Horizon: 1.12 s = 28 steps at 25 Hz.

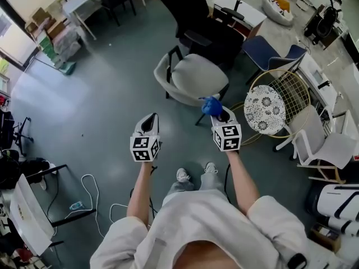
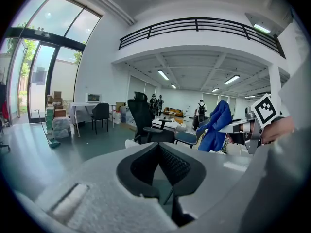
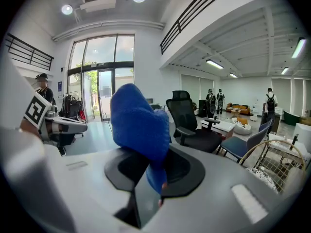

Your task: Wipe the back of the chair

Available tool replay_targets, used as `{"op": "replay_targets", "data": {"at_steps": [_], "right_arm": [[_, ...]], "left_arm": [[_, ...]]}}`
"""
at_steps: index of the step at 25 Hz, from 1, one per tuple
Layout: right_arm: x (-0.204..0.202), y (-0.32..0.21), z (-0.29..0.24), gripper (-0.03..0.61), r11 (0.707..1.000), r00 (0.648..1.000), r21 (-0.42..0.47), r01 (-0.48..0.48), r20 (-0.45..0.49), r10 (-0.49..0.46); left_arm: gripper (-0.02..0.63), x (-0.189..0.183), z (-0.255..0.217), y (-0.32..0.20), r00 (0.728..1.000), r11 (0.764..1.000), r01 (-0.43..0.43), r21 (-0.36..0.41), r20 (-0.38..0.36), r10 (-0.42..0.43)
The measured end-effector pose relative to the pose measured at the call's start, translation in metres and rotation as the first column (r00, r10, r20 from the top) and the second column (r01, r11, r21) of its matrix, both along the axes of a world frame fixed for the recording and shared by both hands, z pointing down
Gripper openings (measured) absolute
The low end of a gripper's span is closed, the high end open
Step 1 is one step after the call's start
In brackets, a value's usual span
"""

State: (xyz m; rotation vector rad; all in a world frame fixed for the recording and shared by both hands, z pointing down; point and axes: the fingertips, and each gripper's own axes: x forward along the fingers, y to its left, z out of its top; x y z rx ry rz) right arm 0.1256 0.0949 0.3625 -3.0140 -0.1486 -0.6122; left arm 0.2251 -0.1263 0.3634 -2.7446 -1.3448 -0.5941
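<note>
My right gripper (image 1: pixel 222 115) is clamped on a blue cloth (image 1: pixel 211 106). In its own view the cloth (image 3: pixel 139 130) bunches up between the jaws and blocks much of what lies straight ahead. My left gripper (image 1: pixel 148 122) has its jaws together with nothing between them. Its view catches the cloth (image 2: pixel 215 125) hanging from the right gripper off to the right.

Only the head view shows the grey chair (image 1: pixel 190 77) whole. It stands on the floor just beyond both grippers, apart from the cloth. A black office chair (image 1: pixel 193 21) stands farther off behind it, and it shows in both gripper views (image 3: pixel 188 123).
</note>
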Motion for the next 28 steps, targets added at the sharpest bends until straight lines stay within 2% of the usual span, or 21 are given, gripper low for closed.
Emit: {"op": "replay_targets", "data": {"at_steps": [7, 14, 28], "right_arm": [[-0.002, 0.023, 0.034, 0.083, 0.997, 0.998, 0.058, 0.052, 0.025, -0.054], [0.006, 0.030, 0.086, 0.083, 0.992, 0.993, 0.086, 0.095, 0.067, -0.101], [0.024, -0.011, 0.203, 0.083, 0.985, 0.985, 0.130, 0.109, 0.117, -0.125]], "left_arm": [[0.003, -0.018, 0.024, 0.034, 0.997, 0.998, 0.066, 0.012, 0.025, -0.067], [0.003, -0.026, 0.070, 0.047, 0.990, 0.994, 0.113, 0.014, 0.079, -0.113], [0.004, -0.014, 0.181, 0.043, 0.986, 0.995, 0.095, 0.005, 0.139, -0.095]]}}
